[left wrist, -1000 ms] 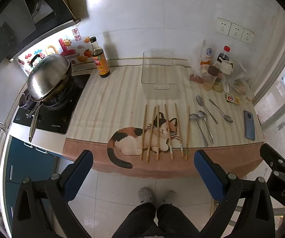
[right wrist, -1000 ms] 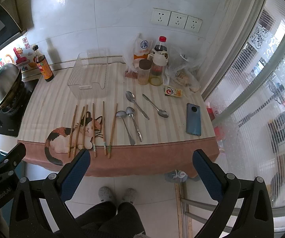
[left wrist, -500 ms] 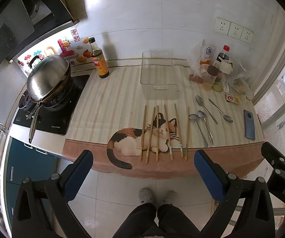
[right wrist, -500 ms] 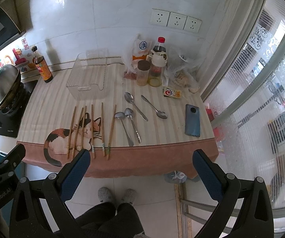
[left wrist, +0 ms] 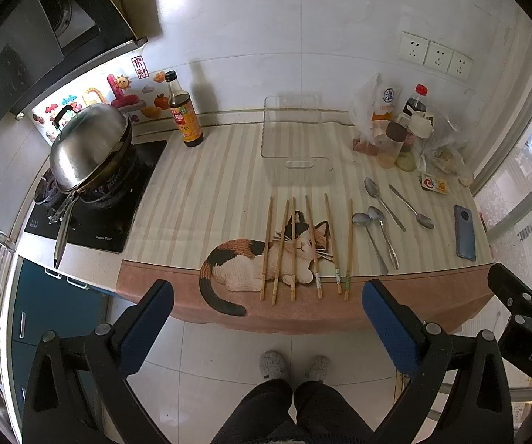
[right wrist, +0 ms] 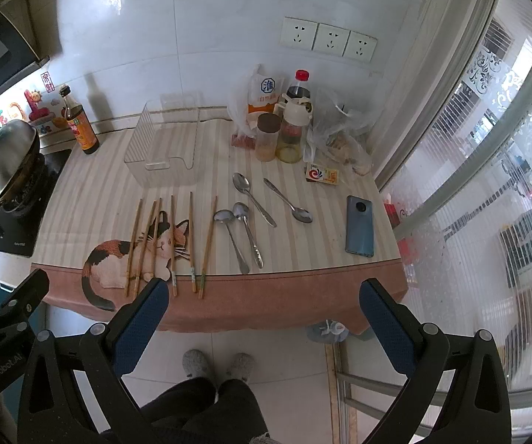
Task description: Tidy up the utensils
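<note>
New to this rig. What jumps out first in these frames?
The calico cat printed on the striped table mat, with six wooden chopsticks laid across it and four metal spoons to their right. Behind them stands an empty clear plastic bin. Both the left tongs and right tongs hang open over the floor, short of the table.

- The left wrist camera is looking forward and down from off the counter's [left wrist: 199, 199] near edge, well back from it, facing the wall.
- It is taking in the stove [left wrist: 92, 199] at left.
- The right wrist camera is looking from further right, taking in the window [right wrist: 487, 155].
- Both are sharing the counter [right wrist: 92, 185], chopsticks [left wrist: 302, 248] [right wrist: 171, 236], spoons [left wrist: 384, 225] [right wrist: 254, 218] and bin [left wrist: 295, 144] [right wrist: 164, 144].
</note>
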A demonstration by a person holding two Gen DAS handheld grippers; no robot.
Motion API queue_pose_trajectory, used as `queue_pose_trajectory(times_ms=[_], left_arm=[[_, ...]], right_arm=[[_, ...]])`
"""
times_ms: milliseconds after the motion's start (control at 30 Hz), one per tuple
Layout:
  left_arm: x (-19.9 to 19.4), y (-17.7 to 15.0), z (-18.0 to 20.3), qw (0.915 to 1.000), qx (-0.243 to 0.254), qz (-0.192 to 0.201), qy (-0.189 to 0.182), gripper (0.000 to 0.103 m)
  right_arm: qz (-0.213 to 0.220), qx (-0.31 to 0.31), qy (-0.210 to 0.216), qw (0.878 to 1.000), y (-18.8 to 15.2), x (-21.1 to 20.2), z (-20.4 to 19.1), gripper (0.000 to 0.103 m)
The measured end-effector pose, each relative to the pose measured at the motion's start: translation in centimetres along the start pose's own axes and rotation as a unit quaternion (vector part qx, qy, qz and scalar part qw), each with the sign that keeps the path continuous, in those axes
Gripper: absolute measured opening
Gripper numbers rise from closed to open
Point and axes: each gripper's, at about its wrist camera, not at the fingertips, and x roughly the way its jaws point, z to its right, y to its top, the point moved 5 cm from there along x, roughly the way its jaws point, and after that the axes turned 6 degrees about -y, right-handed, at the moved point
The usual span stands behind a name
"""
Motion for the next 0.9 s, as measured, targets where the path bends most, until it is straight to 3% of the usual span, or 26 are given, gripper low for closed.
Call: queue_pose_trajectory(times_ms=[900], left_arm=[[-0.18, 0.62, 0.64, 1.0000, -0.001, 0.003, 0.001, 0.103]], right_arm=[[0.006, -0.002, 0.000, 1.000, -0.10, -0.49, 0.15, 0.103]])
